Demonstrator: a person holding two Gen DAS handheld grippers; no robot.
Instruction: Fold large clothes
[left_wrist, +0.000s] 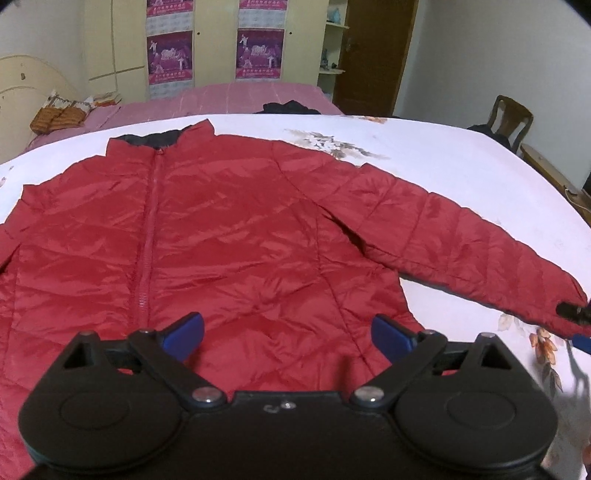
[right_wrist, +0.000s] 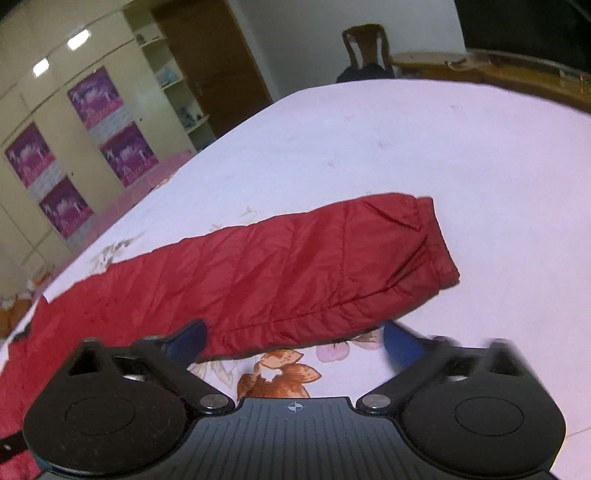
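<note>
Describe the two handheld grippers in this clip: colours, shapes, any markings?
Both are matte black with two round disc housings, angled linkage bars on silver pivot bolts, and blue finger pads. The left gripper has a plain black centre plate with a small screw. The right gripper has a ribbed centre plate with a white crosshair mark. No cables, hands or sleeves are visible.

Both wrist views look down closely, sharing perhaps the sleeve (right_wrist: 295, 273).
</note>
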